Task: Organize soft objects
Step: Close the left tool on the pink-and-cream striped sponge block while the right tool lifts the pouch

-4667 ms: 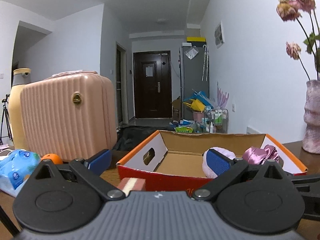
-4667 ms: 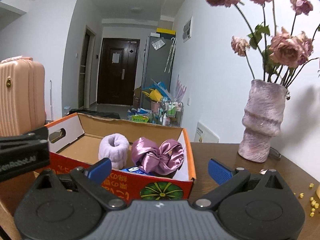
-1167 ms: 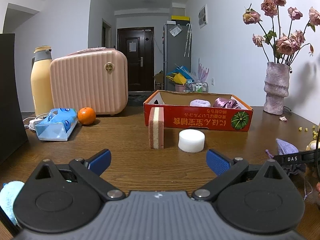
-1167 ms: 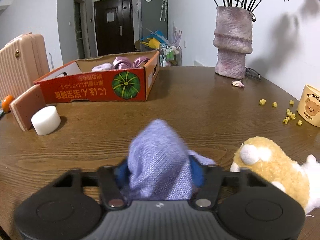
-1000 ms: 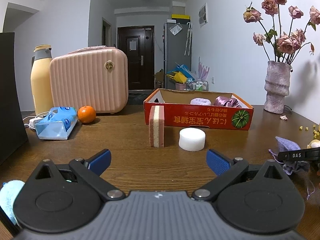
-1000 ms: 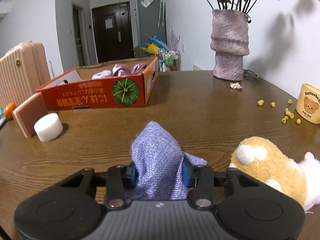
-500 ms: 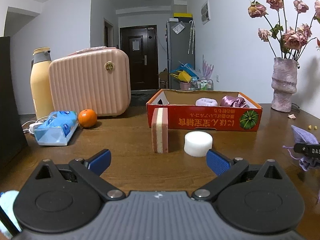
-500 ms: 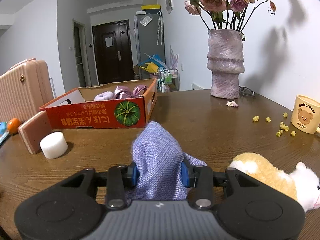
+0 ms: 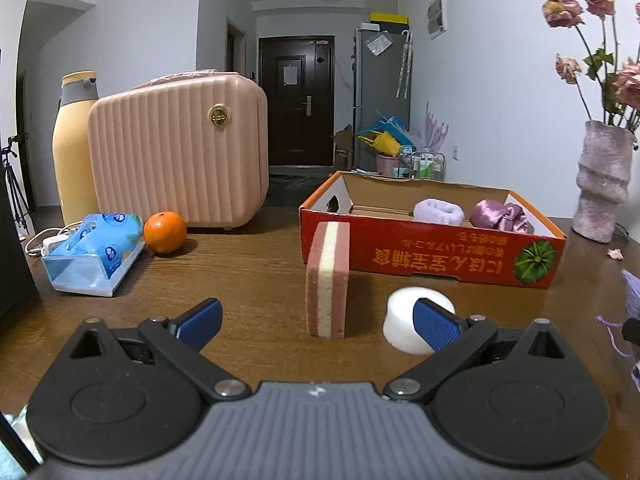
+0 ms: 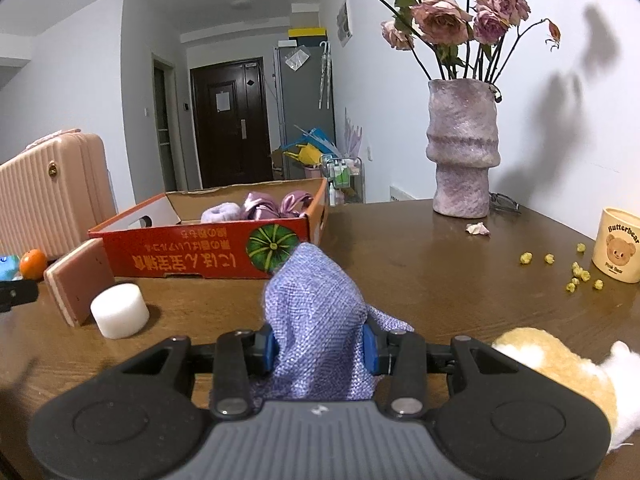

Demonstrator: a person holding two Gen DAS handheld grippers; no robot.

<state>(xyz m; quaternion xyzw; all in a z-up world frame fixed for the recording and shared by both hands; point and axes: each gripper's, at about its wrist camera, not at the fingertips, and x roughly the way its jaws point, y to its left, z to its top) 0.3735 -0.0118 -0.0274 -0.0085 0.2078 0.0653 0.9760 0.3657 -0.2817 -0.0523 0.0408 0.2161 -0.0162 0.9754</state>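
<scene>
My right gripper (image 10: 318, 348) is shut on a lavender cloth pouch (image 10: 316, 316) and holds it above the wooden table, in front of the red cardboard box (image 10: 200, 256). The box holds a fluffy lilac scrunchie (image 10: 220, 213) and a purple satin scrunchie (image 10: 276, 204). My left gripper (image 9: 316, 320) is open and empty, low over the table. A pink and cream sponge (image 9: 327, 278) stands upright between its fingers' line of sight, and a white foam cylinder (image 9: 416, 326) lies behind its right fingertip. The box (image 9: 432, 256) sits beyond them. A tan plush toy (image 10: 560, 376) lies at the right.
A pink suitcase (image 9: 176, 152), a yellow flask (image 9: 74, 144), an orange (image 9: 165, 232) and a blue tissue pack (image 9: 94, 252) stand at the left. A purple vase with dried roses (image 10: 462, 148), a bear cup (image 10: 618, 250) and scattered yellow crumbs (image 10: 576, 272) are at the right.
My right gripper has risen with the pouch and come a little closer to the box. My left gripper has moved forward toward the sponge and the foam cylinder.
</scene>
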